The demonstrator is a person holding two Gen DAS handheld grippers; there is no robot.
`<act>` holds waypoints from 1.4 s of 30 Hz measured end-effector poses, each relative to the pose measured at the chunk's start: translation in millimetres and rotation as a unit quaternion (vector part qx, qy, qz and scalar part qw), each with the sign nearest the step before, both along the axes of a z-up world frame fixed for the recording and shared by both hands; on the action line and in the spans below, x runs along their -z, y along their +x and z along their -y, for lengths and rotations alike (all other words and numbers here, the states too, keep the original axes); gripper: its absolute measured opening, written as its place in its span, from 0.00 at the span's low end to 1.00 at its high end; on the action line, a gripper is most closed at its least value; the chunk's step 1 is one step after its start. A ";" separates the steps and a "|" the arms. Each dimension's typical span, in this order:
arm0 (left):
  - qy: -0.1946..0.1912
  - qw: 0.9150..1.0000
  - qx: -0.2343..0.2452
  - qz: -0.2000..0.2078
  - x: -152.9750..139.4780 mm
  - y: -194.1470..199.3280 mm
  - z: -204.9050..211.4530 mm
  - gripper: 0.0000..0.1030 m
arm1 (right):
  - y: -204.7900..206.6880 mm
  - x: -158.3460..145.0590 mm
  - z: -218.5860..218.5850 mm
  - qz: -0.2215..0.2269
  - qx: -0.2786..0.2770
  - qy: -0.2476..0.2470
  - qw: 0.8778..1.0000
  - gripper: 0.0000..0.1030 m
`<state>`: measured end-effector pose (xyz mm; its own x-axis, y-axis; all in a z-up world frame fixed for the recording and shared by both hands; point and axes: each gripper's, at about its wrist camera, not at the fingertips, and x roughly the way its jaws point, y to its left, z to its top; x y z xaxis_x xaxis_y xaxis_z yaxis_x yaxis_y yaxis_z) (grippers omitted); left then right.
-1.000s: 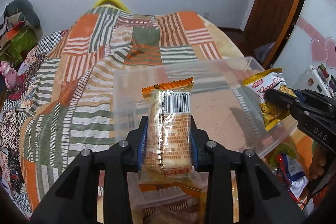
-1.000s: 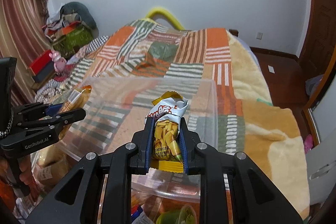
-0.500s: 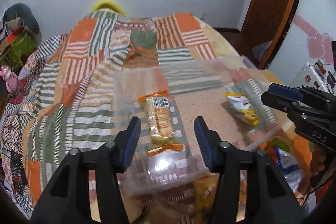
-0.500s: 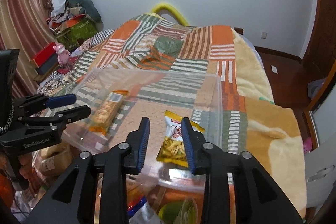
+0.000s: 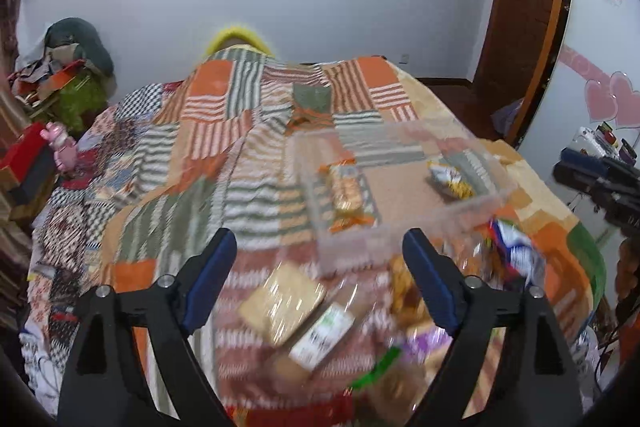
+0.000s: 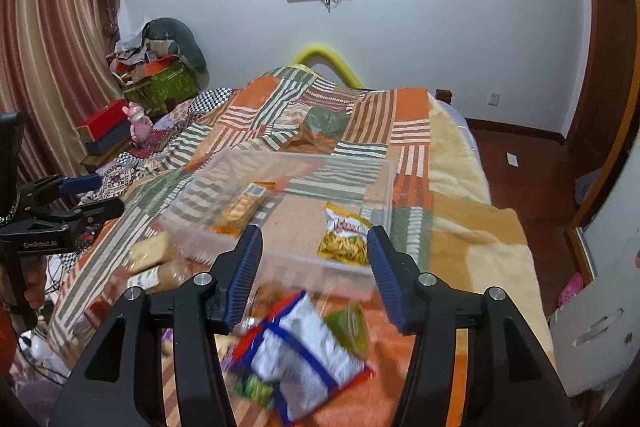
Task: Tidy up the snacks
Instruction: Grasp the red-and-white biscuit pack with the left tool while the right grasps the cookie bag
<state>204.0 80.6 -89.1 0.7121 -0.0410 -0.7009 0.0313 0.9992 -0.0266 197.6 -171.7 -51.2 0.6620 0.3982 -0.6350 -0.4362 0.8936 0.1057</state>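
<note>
Both sets of tongs are empty right now. The left tongs [image 5: 320, 259] are spread wide and still opening, nothing between the blue pads. The right tongs [image 6: 314, 255] are spread less far and opening too, also with nothing pinched.

Using the clear plastic bin [image 6: 280, 259] as the landmark, since it sits on the patchwork bedspread [image 6: 352, 119] in the middle of everything:

- Inside the bin, toward its left side in the right wrist view, lies the orange-ended cracker pack [image 6: 244, 205], flat on the bottom with the barcode end pointing away.
- Inside the bin, toward its right side, lies the yellow chip bag [image 6: 344, 239], also flat on the bottom. The two packs are well apart from each other.
- Just outside the bin's near wall there's a loose pile of snacks on the bedspread: a white bag with blue and red stripes [image 6: 304, 351], a green round pack [image 6: 348, 323] beside it, and a couple of tan bread-looking packs [image 6: 154, 253] off the bin's near left corner. The pile is blurry, so I can't make out labels.

In the left wrist view the same bin [image 5: 400, 243] shows up ahead of the pads and a bit to the right, with the cracker pack [image 5: 346, 193] and the chip bag [image 5: 450, 177] inside it, and more blurred packs [image 5: 296, 303] in front of its near wall.

Each tool also shows at the edge of the other's view, off to the side of the bin.
</note>
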 end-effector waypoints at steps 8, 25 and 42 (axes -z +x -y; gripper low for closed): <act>-0.008 0.999 -0.021 -0.041 28.0 -71.0 -23.1 0.91 | -35.5 6.5 5.5 -0.008 0.000 0.007 1.000 0.54; -0.045 0.990 -0.014 -0.135 109.5 -107.7 -24.0 0.93 | -66.4 36.1 -49.1 -0.049 -0.047 0.019 0.997 0.56; -0.063 0.991 -0.014 -0.117 136.2 -99.4 -28.9 0.91 | -75.9 69.2 -117.2 -0.097 -0.109 -0.006 0.989 0.63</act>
<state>104.6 109.5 -225.3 0.5324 -0.1221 -0.8376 -0.0179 0.9877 -0.1554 121.8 -54.5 -120.4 0.4258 0.5099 -0.7474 -0.5910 0.7823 0.1970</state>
